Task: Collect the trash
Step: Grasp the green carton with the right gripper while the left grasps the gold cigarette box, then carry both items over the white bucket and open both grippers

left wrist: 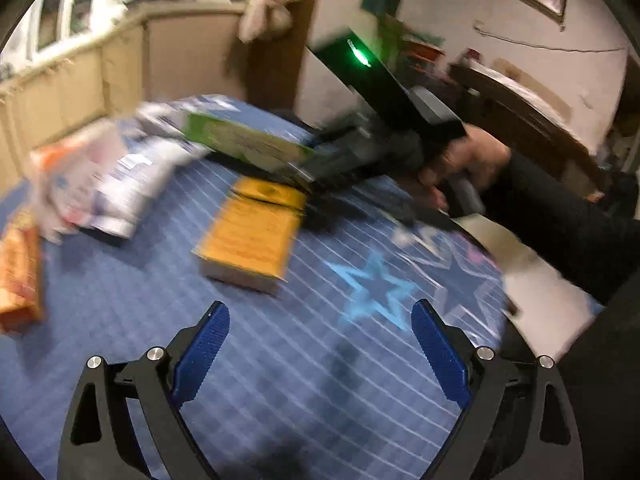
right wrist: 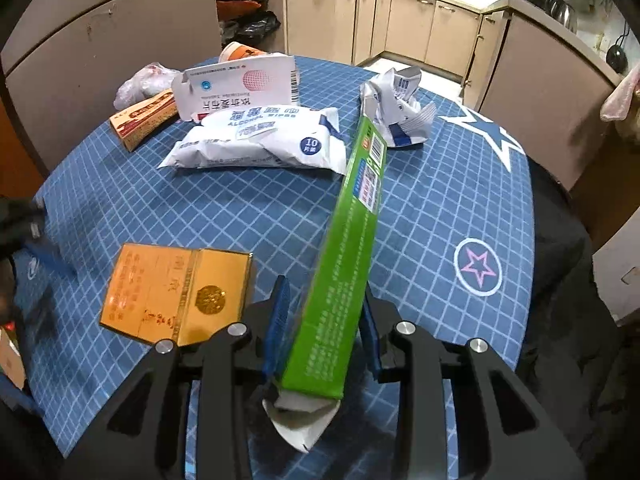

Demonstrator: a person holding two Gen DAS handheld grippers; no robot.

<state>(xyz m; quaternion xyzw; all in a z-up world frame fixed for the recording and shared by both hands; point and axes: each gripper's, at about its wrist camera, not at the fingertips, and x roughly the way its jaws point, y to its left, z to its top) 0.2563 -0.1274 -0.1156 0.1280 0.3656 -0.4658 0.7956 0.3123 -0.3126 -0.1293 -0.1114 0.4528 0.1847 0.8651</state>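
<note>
A long green carton (right wrist: 344, 240) lies tilted between the jaws of my right gripper (right wrist: 325, 286), which is shut on its near end; the torn white flap hangs out below. In the left wrist view the same green carton (left wrist: 248, 144) is off the blue checked tablecloth (left wrist: 280, 380), held by the right gripper (left wrist: 320, 166) in a person's hand (left wrist: 468, 160). My left gripper (left wrist: 320, 308) is open over bare cloth, nothing between its blue pads. Other trash lies around: a yellow box (right wrist: 176, 292), a white wipes pack (right wrist: 260, 140), a white medicine carton (right wrist: 240, 84), crumpled paper (right wrist: 400, 108).
An orange box (right wrist: 144, 120), a clear plastic bag (right wrist: 140, 80) and an orange-white cup (right wrist: 240, 50) sit at the round table's far left. Beige kitchen cabinets (right wrist: 400, 20) stand behind. The table's edge (right wrist: 528, 200) drops off at the right.
</note>
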